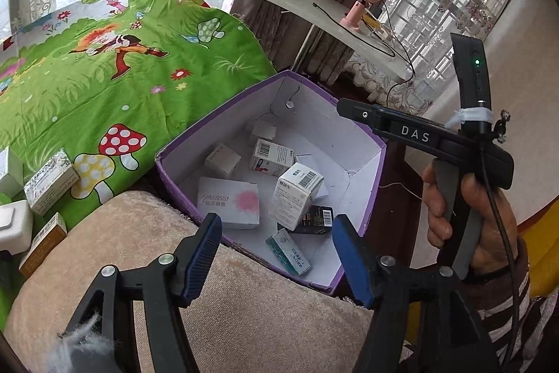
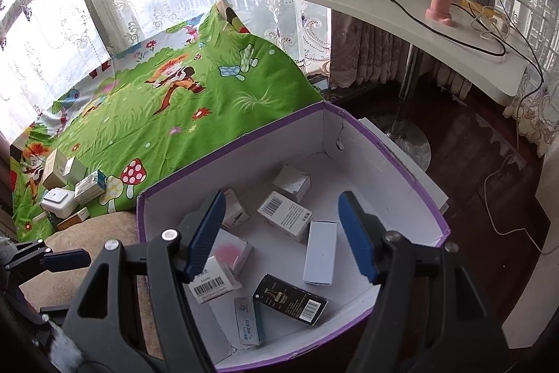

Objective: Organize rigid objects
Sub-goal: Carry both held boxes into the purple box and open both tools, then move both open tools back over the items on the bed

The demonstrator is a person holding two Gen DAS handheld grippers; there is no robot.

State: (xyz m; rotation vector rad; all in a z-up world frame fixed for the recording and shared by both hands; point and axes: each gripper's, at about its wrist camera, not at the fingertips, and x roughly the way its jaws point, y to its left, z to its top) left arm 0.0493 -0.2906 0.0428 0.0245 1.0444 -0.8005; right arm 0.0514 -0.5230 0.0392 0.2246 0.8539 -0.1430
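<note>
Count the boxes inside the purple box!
8: back white box, middle barcode box, plain white box right, black box in front, teal box nearest, front-left barcode box, pink flat box left, small box behind a finger. Others may hide underneath.

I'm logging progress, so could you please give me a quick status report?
Left claw open, empty. Right claw open, empty, over the purple box. Several small cartons in it; more cartons wait on the green sheet. Nothing in the way.
</note>
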